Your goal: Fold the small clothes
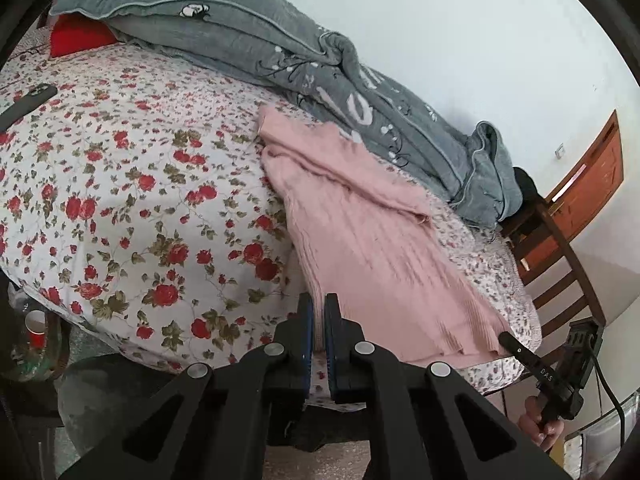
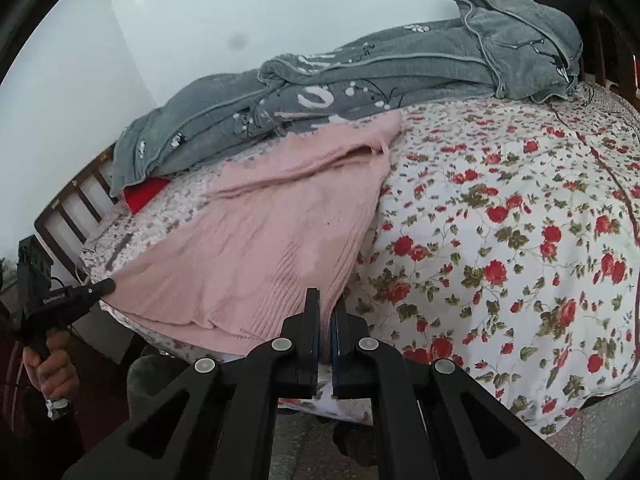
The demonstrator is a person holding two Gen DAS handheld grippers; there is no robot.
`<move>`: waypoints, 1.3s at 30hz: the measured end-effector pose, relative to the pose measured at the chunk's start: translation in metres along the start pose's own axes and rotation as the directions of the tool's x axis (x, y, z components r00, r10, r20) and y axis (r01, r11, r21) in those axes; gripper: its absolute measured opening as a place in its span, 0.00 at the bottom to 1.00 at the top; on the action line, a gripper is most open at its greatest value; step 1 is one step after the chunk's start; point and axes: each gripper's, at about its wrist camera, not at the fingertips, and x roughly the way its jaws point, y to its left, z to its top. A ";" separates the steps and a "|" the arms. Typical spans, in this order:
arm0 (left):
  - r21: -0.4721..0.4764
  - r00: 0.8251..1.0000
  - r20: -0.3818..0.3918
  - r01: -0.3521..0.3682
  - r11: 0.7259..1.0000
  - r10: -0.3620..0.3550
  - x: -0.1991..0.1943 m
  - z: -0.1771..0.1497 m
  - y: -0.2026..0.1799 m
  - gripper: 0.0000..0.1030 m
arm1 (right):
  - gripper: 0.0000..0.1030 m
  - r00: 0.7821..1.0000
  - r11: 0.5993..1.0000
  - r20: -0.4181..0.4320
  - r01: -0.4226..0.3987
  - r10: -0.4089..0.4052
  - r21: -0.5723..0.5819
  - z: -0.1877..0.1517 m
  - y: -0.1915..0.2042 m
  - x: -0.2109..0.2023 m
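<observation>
- The left gripper (image 1: 319, 300) was clenched on the bottom hem of the pink knit sweater (image 1: 360, 236), the ribbed edge pinched between its blue-lined fingers (image 1: 307, 316).
- The right gripper (image 2: 326, 298) was likewise clamped on the hem's opposite corner, ribbed pink fabric caught between its fingers (image 2: 313, 308).
- In the left wrist view the right gripper's tip met the hem's far corner; a hand (image 1: 538, 420) held its handle low at the right edge.
- In the right wrist view a hand (image 2: 52, 364) gripped the left gripper's handle at the left edge.
- The sweater lay on the bed, its hem at the near edge and its body running toward the wall, with a sleeve folded across the upper part.
- Beneath it spread a rose-print bedsheet (image 1: 132, 208).
- A grey quilt (image 1: 248, 40) lay bunched along the wall, touching the sweater's far end.
- A red pillow (image 1: 80, 36) peeked from under the quilt.
- A dark phone (image 1: 28, 106) lay on the sheet, well apart from the sweater.
- A wooden chair (image 1: 560, 264) stood beside the bed.
</observation>
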 end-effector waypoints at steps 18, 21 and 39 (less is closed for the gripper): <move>0.058 0.998 0.052 -0.025 0.998 0.022 0.005 0.074 -0.043 0.06 | 0.04 0.998 1.000 0.063 0.017 -0.016 -0.010 0.087 0.012 -0.003; 0.064 0.997 0.074 -0.018 0.998 0.013 0.010 0.095 -0.048 0.06 | 0.04 0.998 0.999 0.063 0.028 -0.027 -0.016 0.107 0.014 0.005; -0.008 0.996 0.074 -0.042 0.999 0.043 0.119 0.209 -0.039 0.06 | 0.04 0.998 0.999 0.057 0.037 -0.036 -0.011 0.221 -0.002 0.110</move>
